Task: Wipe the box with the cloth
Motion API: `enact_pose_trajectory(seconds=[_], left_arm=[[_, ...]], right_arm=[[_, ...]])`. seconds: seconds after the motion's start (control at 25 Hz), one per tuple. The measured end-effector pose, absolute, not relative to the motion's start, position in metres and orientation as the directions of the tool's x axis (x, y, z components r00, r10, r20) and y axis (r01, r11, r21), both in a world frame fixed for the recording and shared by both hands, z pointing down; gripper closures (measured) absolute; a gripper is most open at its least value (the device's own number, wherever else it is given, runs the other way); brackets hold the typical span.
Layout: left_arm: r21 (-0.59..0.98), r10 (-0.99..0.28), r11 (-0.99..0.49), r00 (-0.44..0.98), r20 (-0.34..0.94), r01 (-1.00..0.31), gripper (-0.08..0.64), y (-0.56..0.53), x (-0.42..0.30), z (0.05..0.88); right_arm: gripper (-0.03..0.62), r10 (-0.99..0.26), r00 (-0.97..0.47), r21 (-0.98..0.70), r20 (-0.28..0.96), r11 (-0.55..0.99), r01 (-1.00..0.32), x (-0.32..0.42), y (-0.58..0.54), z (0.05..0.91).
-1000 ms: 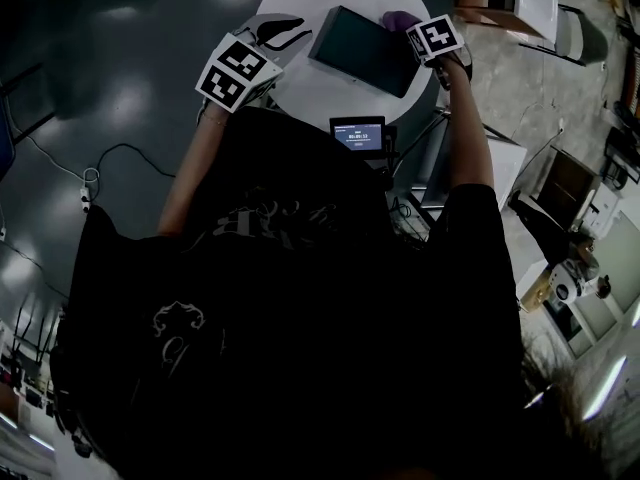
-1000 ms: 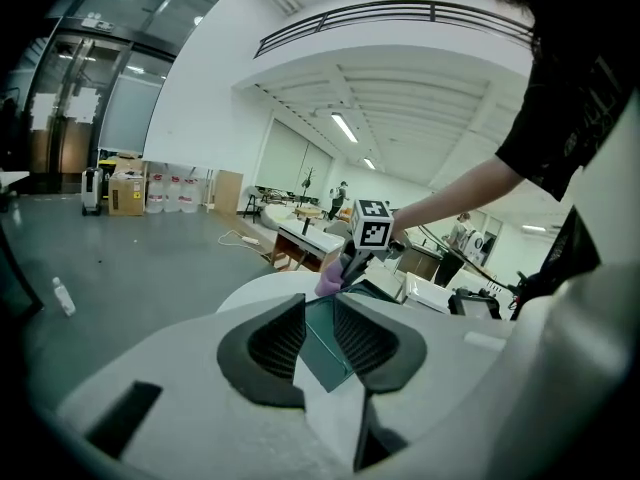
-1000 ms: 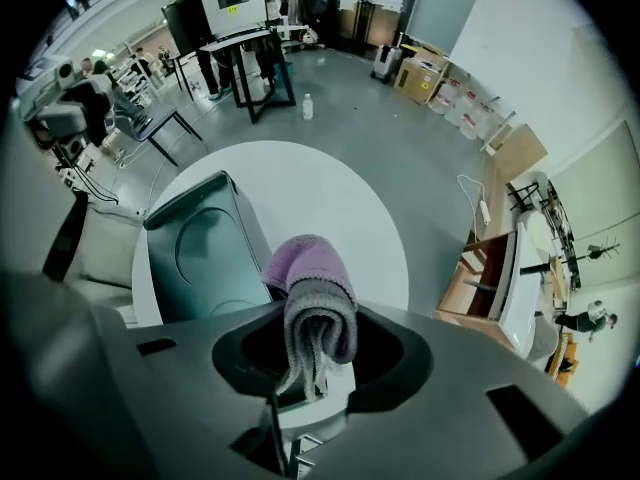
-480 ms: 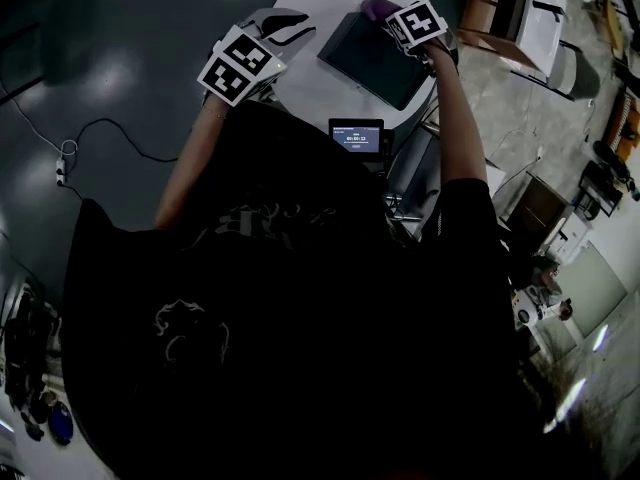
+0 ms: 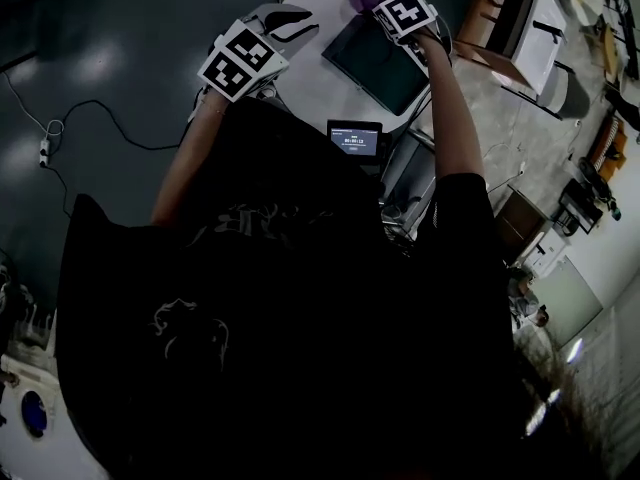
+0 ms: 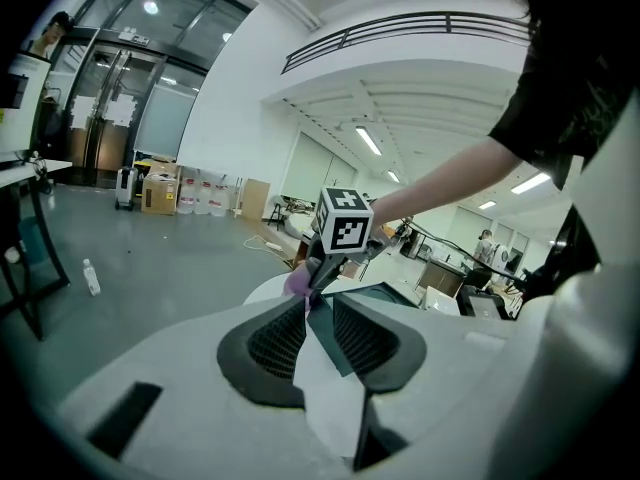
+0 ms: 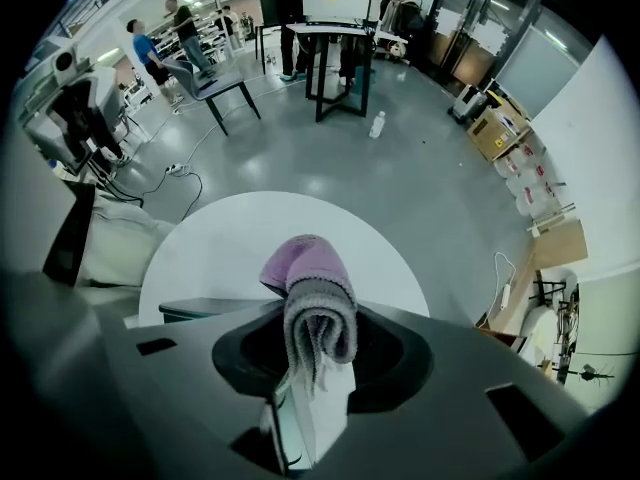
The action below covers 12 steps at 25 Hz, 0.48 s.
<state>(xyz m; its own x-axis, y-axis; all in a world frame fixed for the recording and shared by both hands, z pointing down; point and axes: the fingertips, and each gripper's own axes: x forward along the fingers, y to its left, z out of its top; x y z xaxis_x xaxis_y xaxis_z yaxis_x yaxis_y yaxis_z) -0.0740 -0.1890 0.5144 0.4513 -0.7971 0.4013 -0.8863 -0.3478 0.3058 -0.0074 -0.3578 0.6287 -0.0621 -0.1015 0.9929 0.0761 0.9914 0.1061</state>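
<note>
Your right gripper (image 7: 320, 320) pinches the folded cloth (image 7: 305, 268) at the far corner of the box (image 5: 378, 60) on the round table (image 5: 305, 83). Your left gripper (image 6: 318, 310) hangs spread and empty, clear of the box. With nothing bracing the box, a firm stroke may push it toward the rim.

I reach my left arm (image 5: 190, 163) and right arm (image 5: 455, 118) forward, left gripper (image 6: 318, 313) fingers (image 6: 270, 343) apart and empty, right gripper (image 7: 320, 343) clamped on the cloth (image 7: 315, 278).
</note>
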Motion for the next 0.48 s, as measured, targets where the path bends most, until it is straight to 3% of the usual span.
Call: enact_pose_trajectory(seconds=[0.48], left_arm=[[0.310,-0.823,-0.291,0.402,0.401,-0.905,0.471,-0.177,-0.087,0.515]], right_arm=[[0.469,-0.090,-0.035,0.095,0.995,0.976,0.194,-0.027,-0.333,0.637]])
